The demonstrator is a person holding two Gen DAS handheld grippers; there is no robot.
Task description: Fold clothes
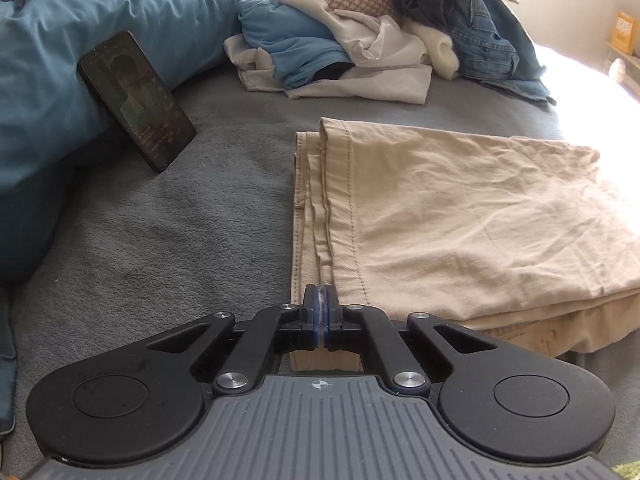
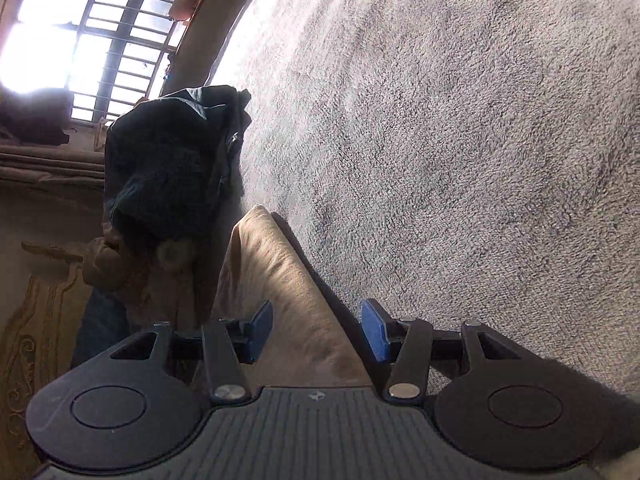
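Looking at the bed [image 1: 160,248], I see the tan trousers [image 1: 460,208] lying flat on its grey fuzzy cover, already folded over into a thick stack with the hemmed leg ends on the left side. They look soft and floppy, like cotton, and not heavy, but the stack has many layers, so I think it will sag and slide apart if only the top layer is picked up. The best place to take hold looks like the stitched hem edge, or a corner where all the layers come together, because the cloth is thicker and firmer there. The left gripper [image 1: 321,300] has its fingers shut tight together, right at the near left edge of the trousers, where the hems meet. I cannot see any cloth between the blue pads, so I cannot say it has pinched anything. The right gripper [image 2: 316,330] has its fingers about half open, and a tan fold of the trousers [image 2: 280,280] runs up between them like a ridge. The pads are not pressing on it; there is a gap on each side. A phone [image 1: 136,100] leans on a blue pillow [image 1: 100,20] to the left, and a pile of clothes [image 1: 360,40] waits farther back on the bed.
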